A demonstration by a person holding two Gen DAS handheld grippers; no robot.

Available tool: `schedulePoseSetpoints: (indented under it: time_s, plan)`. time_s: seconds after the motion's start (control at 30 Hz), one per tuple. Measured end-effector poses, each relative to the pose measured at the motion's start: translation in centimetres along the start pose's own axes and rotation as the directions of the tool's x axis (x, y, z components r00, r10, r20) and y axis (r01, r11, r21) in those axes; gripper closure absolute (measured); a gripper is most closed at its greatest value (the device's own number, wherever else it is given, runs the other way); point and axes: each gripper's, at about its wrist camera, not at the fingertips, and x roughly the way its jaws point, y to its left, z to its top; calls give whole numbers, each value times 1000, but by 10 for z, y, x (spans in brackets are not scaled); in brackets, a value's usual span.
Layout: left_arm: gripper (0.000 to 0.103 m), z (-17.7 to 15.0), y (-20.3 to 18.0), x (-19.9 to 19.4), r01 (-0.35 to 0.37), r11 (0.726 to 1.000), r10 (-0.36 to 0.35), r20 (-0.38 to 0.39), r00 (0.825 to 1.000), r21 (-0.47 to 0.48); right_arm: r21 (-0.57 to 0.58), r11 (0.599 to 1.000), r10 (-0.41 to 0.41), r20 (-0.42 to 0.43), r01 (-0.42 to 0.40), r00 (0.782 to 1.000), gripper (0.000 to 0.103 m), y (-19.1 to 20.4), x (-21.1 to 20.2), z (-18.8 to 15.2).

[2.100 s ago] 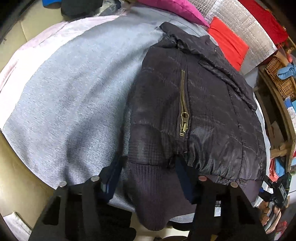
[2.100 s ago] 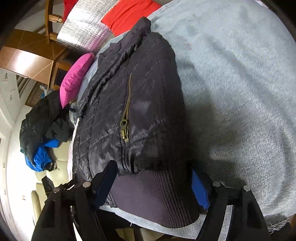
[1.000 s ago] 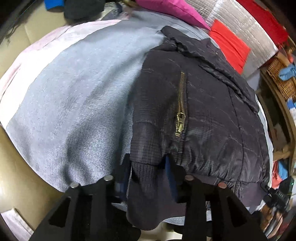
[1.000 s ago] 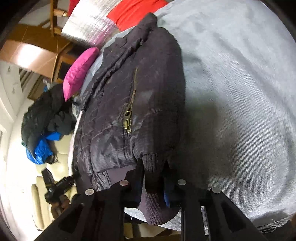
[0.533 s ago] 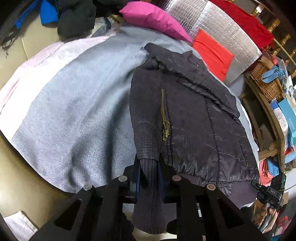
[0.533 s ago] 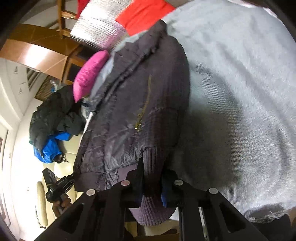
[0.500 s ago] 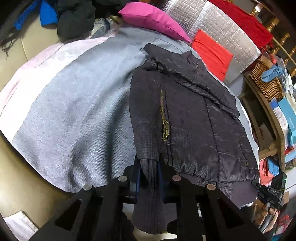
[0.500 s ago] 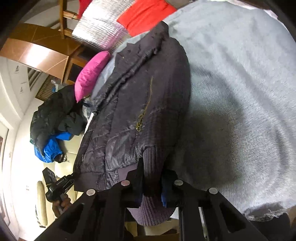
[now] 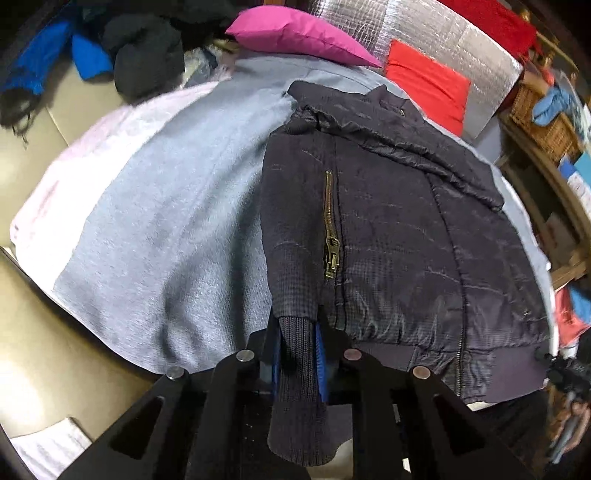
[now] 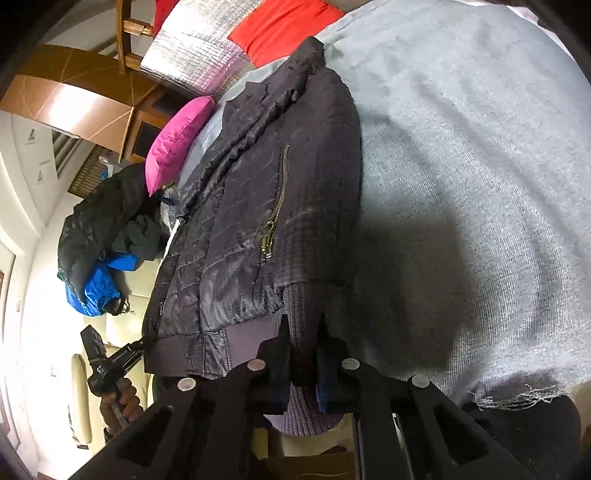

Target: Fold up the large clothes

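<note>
dark quilted jacket [image 9: 388, 236] with a brass zipper [image 9: 330, 229] is lying on the grey blanket [image 9: 159, 229]. left gripper [image 9: 297, 354] and right gripper [image 10: 304, 354] are each pinching a ribbed cuff, the right's jaws having just been closing.

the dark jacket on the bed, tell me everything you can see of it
The dark jacket is quilted and slightly shiny, with ribbed knit hem and cuffs and a brass pocket zipper. It lies flat on a grey knit blanket, collar towards the pink pillow. The left gripper and right gripper each pinch a ribbed cuff.
</note>
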Motion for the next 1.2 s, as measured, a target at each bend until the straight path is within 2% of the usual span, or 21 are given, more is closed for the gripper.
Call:
schedulePoseSetpoints:
  time_s: [0.23, 0.57, 0.83, 0.97, 1.13, 1.2]
  plan:
    - [87, -2, -11, -9, -39, 998, 37, 55, 998, 44, -48, 999, -25, 7, 25, 1000, 93, 18, -5, 3]
    - [87, -5, -8, -15, -27, 998, 24, 64, 998, 49, -50, 999, -9, 11, 9, 1000, 93, 22, -8, 5]
    - [87, 3, 6, -21, 64, 998, -64, 56, 996, 2, -41, 998, 46, 21, -45, 999, 94, 23, -11, 8]
    - [87, 5, 12, -17, 81, 997, -80, 31, 996, -13, -23, 998, 54, 16, -54, 998, 94, 16, -7, 7]
    - [87, 13, 13, -29, 128, 991, -127, 56, 990, -27, -11, 995, 97, 31, -97, 995, 94, 15, -12, 9]
    - [87, 13, 13, -26, 112, 994, -112, 45, 993, -14, -14, 994, 112, 40, -111, 993, 94, 14, -14, 10]
